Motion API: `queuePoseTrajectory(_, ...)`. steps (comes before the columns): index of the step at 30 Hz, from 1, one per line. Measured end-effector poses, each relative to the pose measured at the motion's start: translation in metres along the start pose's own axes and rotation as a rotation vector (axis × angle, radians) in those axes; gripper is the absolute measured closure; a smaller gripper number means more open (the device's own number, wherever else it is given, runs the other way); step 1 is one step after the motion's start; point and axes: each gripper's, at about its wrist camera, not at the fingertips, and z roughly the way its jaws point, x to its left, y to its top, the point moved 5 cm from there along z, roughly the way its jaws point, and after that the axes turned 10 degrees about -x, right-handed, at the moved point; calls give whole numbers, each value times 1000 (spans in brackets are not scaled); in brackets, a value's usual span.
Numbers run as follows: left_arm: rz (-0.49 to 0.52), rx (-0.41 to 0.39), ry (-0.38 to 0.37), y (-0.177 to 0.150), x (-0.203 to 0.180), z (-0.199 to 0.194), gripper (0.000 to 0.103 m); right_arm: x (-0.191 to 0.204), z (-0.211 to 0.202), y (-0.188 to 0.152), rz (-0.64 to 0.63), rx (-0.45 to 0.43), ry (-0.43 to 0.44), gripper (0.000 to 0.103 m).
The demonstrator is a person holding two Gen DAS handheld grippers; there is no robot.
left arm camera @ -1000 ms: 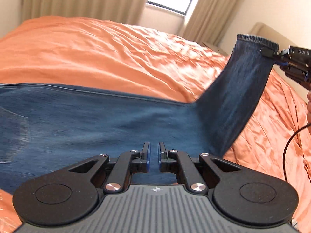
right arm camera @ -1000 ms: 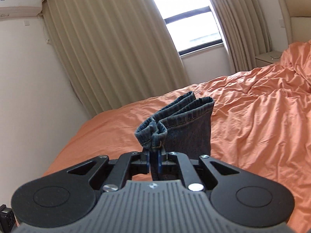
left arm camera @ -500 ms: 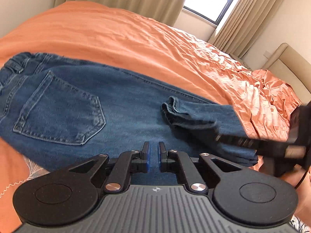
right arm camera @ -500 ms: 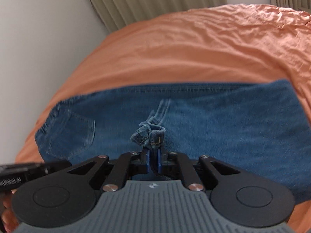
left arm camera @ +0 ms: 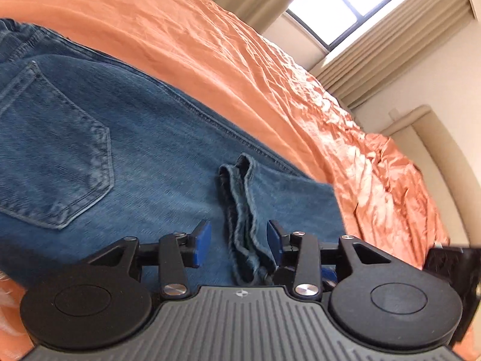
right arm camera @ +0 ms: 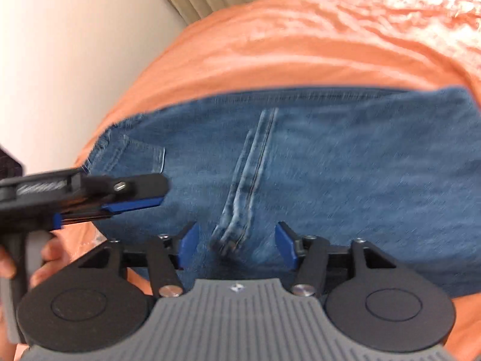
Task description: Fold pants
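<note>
Blue jeans (left arm camera: 144,150) lie on the orange bed, folded so the leg hems (left arm camera: 240,198) rest on top near the back pocket (left arm camera: 57,162). My left gripper (left arm camera: 239,242) is open, its blue pads either side of the hems without gripping them. In the right wrist view the jeans (right arm camera: 330,165) fill the middle and the hem edge (right arm camera: 240,198) lies between the open pads of my right gripper (right arm camera: 237,243). The left gripper (right arm camera: 132,204) shows at the left there, held by a hand.
The orange bedspread (left arm camera: 240,60) stretches beyond the jeans toward the curtains and window (left arm camera: 327,15). A beige headboard (left arm camera: 436,138) stands at the right. A white wall (right arm camera: 60,60) borders the bed on the left in the right wrist view.
The right gripper carried the leg hems over onto the upper jeans, laid them down and opened. The left gripper also opened and moved in close over the hems.
</note>
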Motion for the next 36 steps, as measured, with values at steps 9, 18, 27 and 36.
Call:
queuePoseTrajectory(9, -127, 9, 7, 19, 12, 87, 51, -79, -40, 22, -58, -153, -153, 44)
queuePoseTrajectory(18, 99, -45, 22, 22, -22, 97, 98, -157, -90, 20, -55, -253, -267, 45)
queuePoseTrajectory(27, 440, -145, 33, 39, -82, 70, 99, -189, -84, 47, -99, -251, -300, 83)
queuePoseTrajectory(36, 381, -12, 175, 13, -22, 124, 97, -212, -2, 94, -112, -187, -278, 96)
